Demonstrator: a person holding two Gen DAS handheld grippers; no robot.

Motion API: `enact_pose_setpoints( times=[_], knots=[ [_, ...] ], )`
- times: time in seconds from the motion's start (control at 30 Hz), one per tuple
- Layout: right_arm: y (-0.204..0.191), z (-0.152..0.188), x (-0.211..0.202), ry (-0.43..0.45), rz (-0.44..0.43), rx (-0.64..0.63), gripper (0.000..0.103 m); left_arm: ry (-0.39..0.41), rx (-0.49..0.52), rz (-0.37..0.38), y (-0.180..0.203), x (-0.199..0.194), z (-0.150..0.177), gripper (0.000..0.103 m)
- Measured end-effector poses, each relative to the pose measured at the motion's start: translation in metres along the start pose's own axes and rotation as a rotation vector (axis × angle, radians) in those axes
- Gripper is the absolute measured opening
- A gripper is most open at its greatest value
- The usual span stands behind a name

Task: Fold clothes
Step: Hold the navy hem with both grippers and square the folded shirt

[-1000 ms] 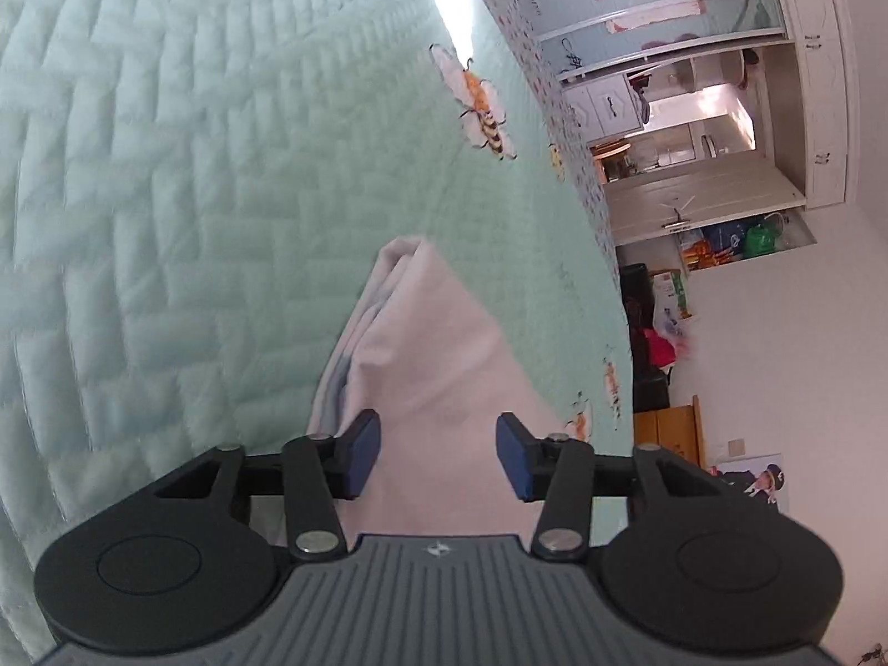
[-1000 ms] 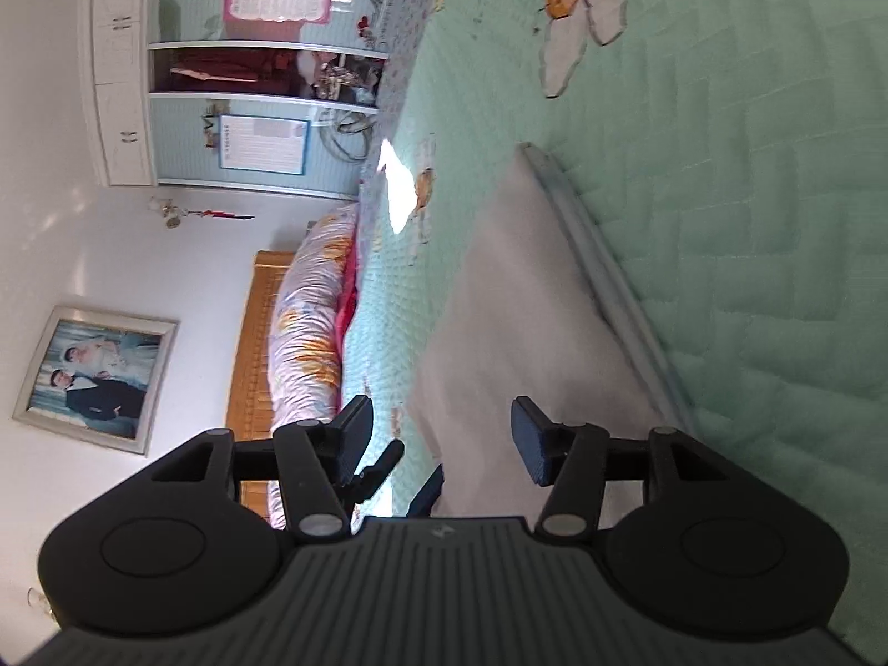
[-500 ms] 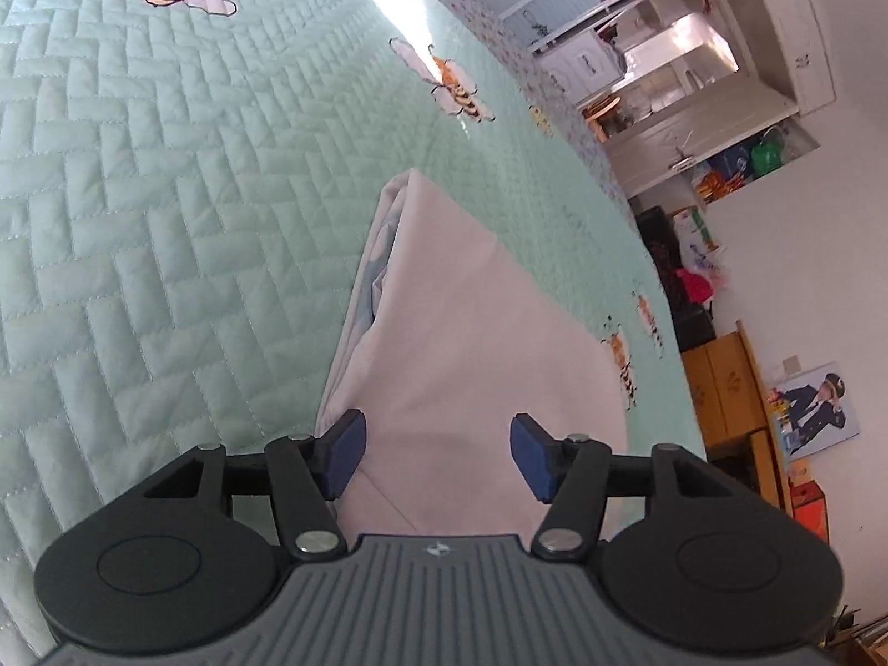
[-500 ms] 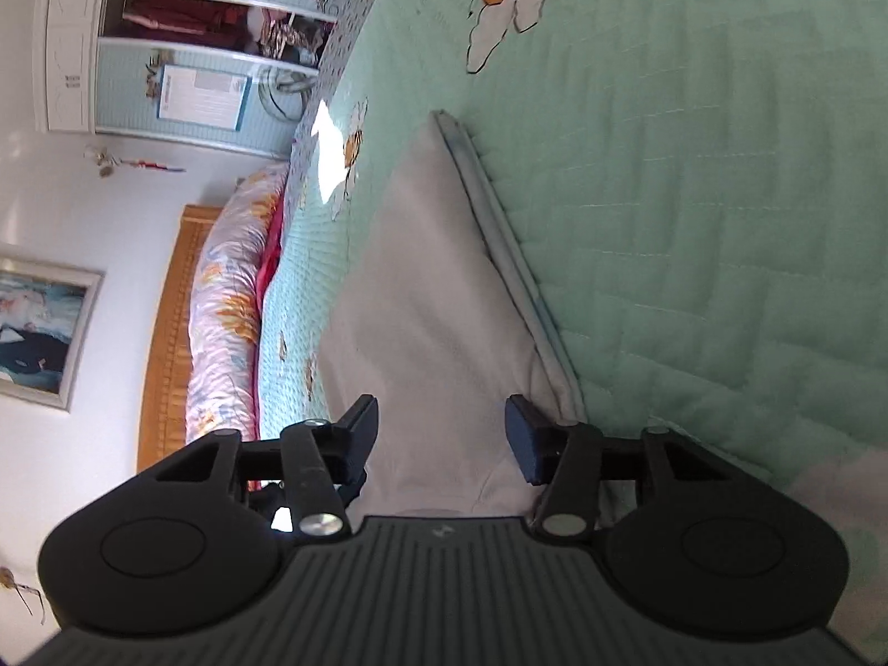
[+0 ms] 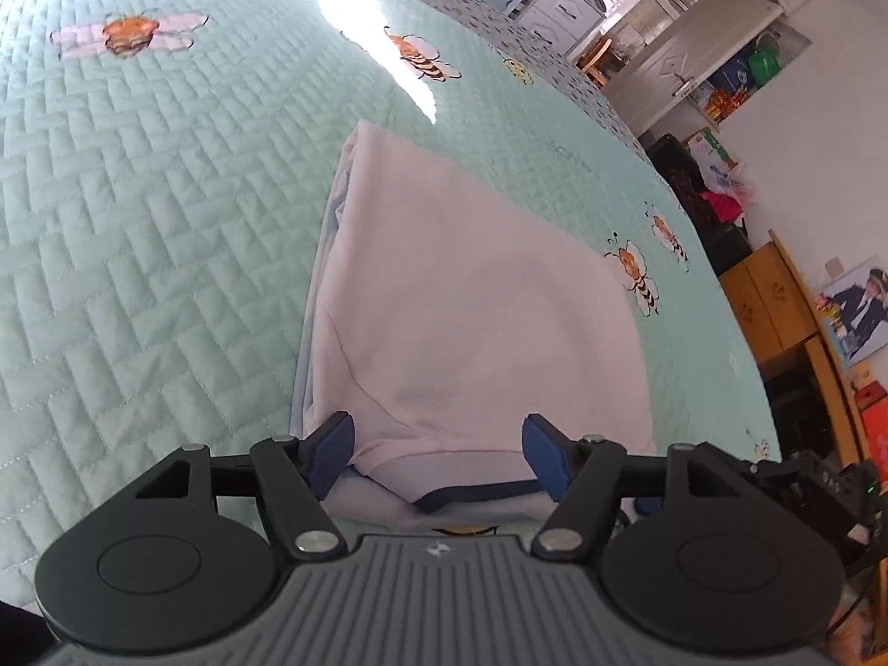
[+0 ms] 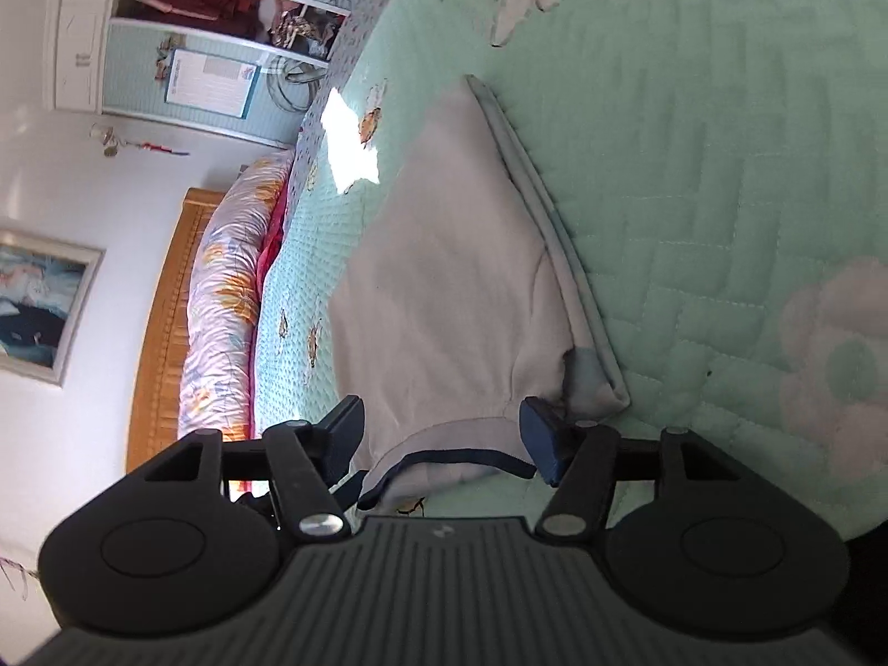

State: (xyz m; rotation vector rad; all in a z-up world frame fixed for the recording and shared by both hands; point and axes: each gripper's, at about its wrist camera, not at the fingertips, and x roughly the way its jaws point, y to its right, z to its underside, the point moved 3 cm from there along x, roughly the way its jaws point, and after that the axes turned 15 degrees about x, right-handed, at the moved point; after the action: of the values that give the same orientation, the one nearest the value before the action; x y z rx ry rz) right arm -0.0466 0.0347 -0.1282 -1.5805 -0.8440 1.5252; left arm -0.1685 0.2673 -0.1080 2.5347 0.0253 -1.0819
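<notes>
A folded white garment (image 5: 472, 299) with a dark blue collar trim lies flat on the mint green quilted bedspread (image 5: 139, 222). It also shows in the right wrist view (image 6: 444, 288). My left gripper (image 5: 438, 449) is open and empty, its blue pads either side of the garment's near edge, just above it. My right gripper (image 6: 441, 438) is open and empty, hovering over the same near edge by the collar trim (image 6: 460, 458). Neither gripper holds the cloth.
The bedspread (image 6: 694, 166) has bee prints and a bright sun patch (image 5: 377, 33). A wooden headboard (image 6: 166, 333) with a flowered rolled duvet (image 6: 227, 299) lies at the bed's far side. White cupboards, a doorway and wooden furniture (image 5: 777, 299) stand beyond the bed's edge.
Both grippers have pulled back toward the garment's near edge and tilted, so more of the folded garment and its collar trim is in view. Both stay open.
</notes>
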Motion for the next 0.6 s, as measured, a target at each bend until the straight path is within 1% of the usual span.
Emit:
enact_pose_setpoints(
  times=[0.03,0.13,0.2,0.23,0.4,0.43,0.47,0.53,0.6],
  knots=[
    [-0.006,0.003,0.0,0.003,0.024,-0.041,0.069,-0.015,0.04,-0.019,0.005,0.002,-0.003,0.071],
    [-0.01,0.008,0.005,0.015,0.143,-0.112,0.07,-0.107,0.1,-0.072,0.005,0.016,0.004,0.073],
    [-0.013,0.015,0.007,0.031,0.183,-0.157,0.07,-0.113,0.135,-0.092,0.009,0.015,0.003,0.073],
    [-0.017,0.019,0.007,0.036,0.2,-0.181,0.072,-0.115,0.152,-0.101,0.011,0.015,0.003,0.073],
    [-0.051,0.043,-0.002,0.073,0.252,-0.37,0.076,-0.145,0.142,-0.125,0.022,0.003,-0.001,0.073],
    [-0.059,0.047,-0.005,0.084,0.262,-0.404,0.079,-0.146,0.146,-0.136,0.025,-0.001,-0.003,0.073],
    [-0.066,0.049,-0.006,0.095,0.277,-0.433,0.082,-0.143,0.161,-0.156,0.03,-0.009,-0.002,0.073],
    [-0.08,0.051,-0.007,0.116,0.312,-0.484,0.082,-0.135,0.194,-0.198,0.039,-0.026,0.001,0.073],
    [-0.094,0.054,-0.008,0.137,0.346,-0.534,0.082,-0.143,0.219,-0.254,0.047,-0.033,-0.008,0.074]
  ],
)
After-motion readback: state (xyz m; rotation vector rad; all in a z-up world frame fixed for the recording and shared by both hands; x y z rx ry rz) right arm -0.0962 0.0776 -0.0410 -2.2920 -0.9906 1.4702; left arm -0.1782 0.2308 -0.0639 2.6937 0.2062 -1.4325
